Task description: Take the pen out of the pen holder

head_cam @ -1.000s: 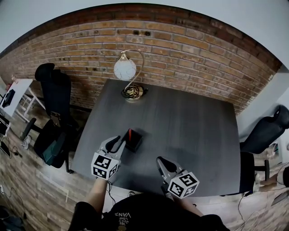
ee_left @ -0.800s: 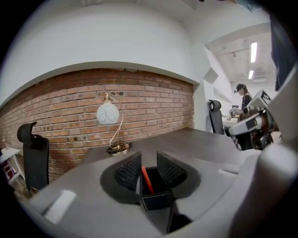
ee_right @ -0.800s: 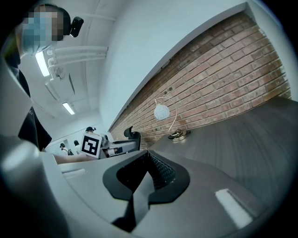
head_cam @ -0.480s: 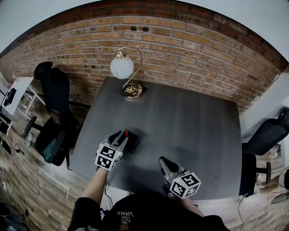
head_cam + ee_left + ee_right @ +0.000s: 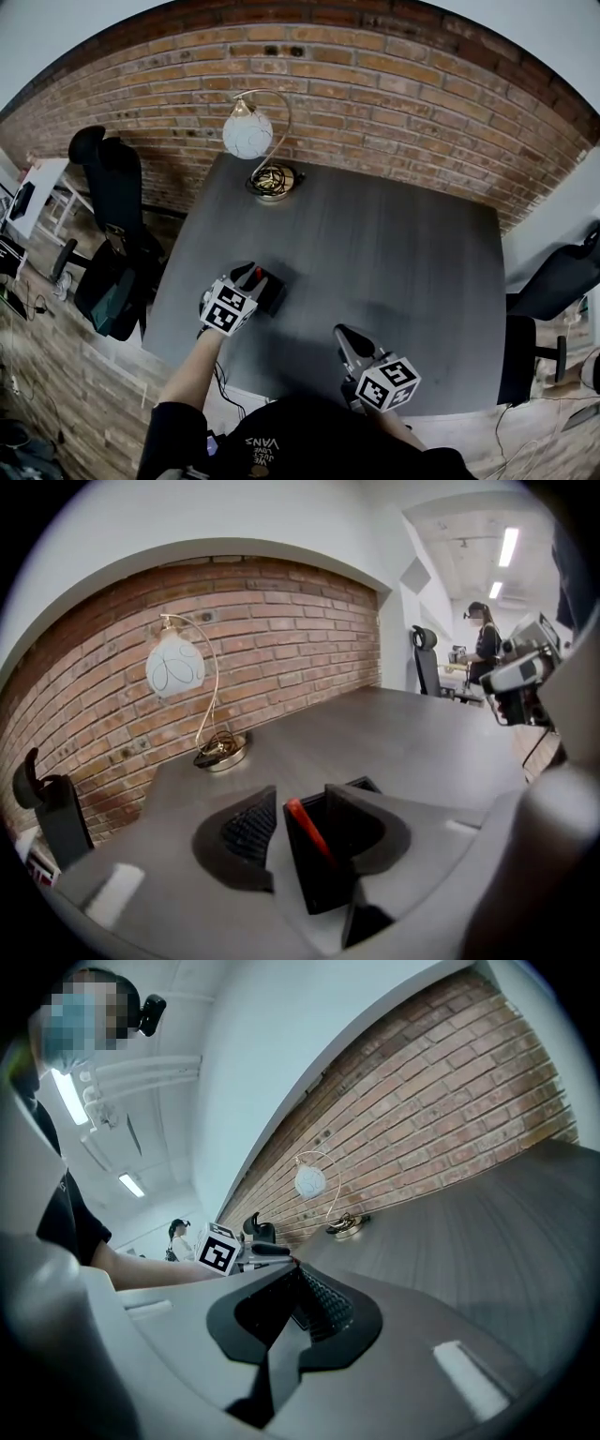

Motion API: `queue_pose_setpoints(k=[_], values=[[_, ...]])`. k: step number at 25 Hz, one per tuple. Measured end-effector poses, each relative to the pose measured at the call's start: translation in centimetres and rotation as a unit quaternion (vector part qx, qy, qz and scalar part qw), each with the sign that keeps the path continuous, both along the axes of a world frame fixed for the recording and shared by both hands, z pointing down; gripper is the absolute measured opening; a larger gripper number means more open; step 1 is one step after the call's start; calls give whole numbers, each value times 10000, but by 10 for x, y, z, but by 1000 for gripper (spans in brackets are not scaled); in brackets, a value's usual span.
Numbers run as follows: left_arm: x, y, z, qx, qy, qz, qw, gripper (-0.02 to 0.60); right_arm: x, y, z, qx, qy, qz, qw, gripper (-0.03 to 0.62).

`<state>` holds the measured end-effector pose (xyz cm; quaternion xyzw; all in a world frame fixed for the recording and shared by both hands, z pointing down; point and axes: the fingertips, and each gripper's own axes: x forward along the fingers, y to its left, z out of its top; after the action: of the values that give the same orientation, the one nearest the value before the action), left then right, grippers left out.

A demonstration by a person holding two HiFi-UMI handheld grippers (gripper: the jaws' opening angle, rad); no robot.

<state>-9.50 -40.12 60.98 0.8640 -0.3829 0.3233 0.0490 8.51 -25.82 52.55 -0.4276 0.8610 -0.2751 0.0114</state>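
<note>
black shirt point(image 5: 314, 433) of the person: white print point(image 5: 255, 442) reading "vans", seen upside down; smaller lines beside it too small to read.

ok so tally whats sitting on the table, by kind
table lamp: 1
pen holder: 1
red pen: 1
total: 3

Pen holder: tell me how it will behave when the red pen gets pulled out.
The pen holder looks small, boxy and probably light, and nothing visibly fixes it to the table, so it may lift or slide. The red pen leans at a slant, so a skewed pull could tip the holder.
</note>
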Motion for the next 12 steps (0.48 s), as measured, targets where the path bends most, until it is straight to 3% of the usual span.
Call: queue_pose_setpoints(k=[12], values=[[7, 0, 16, -327, -558, 492, 9967, 170, 3, -4, 5, -52, -100, -15, 9999, 3]])
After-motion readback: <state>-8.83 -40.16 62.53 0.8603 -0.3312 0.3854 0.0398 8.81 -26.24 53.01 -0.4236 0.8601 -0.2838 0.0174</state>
